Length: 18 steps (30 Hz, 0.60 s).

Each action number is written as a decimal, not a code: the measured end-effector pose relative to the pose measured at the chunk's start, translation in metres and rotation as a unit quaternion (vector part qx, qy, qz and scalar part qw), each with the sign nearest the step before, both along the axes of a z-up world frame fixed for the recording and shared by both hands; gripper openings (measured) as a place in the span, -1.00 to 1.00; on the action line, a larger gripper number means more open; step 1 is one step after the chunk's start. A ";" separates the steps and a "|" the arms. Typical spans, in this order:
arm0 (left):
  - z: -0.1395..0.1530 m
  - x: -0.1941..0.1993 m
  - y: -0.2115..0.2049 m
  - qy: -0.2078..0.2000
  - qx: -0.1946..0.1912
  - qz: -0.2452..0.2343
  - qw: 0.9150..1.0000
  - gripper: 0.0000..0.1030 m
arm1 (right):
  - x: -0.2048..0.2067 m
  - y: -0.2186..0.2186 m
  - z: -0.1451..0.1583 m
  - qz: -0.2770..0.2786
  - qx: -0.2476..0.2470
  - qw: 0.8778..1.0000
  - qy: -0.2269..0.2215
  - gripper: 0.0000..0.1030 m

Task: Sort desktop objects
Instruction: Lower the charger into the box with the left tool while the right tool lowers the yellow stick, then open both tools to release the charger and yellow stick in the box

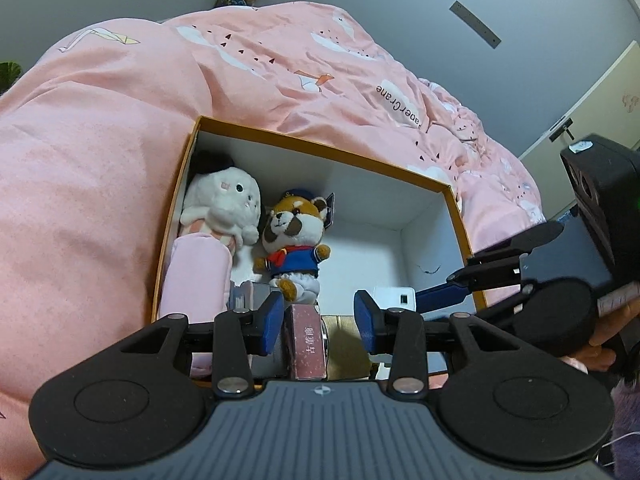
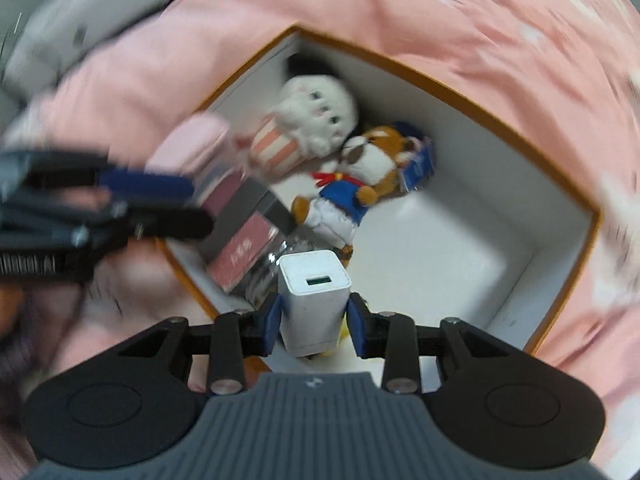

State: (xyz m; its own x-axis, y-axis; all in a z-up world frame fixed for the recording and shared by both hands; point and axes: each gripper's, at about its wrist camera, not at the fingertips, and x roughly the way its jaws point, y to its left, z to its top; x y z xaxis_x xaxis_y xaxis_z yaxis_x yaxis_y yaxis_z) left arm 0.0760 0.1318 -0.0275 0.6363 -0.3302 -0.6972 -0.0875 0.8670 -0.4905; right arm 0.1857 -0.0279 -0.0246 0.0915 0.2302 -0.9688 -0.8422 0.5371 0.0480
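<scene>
While the right hand-held gripper [image 2: 313, 322] clamps a white rectangular USB charger block [image 2: 311, 300] between its blue pads above the orange-rimmed white cardboard box [image 2: 556, 184], the left hand-held gripper [image 1: 319, 320] stands partly open and empty over a dark pink rectangular carton [image 1: 307, 342]. Inside the box lie a white plush toy [image 1: 224, 200] and a brown plush dog in blue uniform [image 1: 294, 248]; a pink quilt [image 1: 120, 140] surrounds the box.
</scene>
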 end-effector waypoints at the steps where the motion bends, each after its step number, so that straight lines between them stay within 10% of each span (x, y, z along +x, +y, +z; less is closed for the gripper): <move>1: 0.000 -0.001 0.002 -0.001 -0.001 0.002 1.000 -0.15 | -0.004 0.005 -0.001 0.031 -0.016 0.999 -0.007 -0.27; 11: -0.004 -0.004 0.013 0.003 -0.006 0.019 1.000 -0.15 | -0.020 0.026 -0.015 0.178 -0.107 0.977 -0.042 -0.28; 18: -0.003 -0.007 0.012 -0.003 -0.008 0.010 1.000 -0.15 | -0.006 0.033 -0.012 0.160 -0.133 0.978 -0.032 -0.29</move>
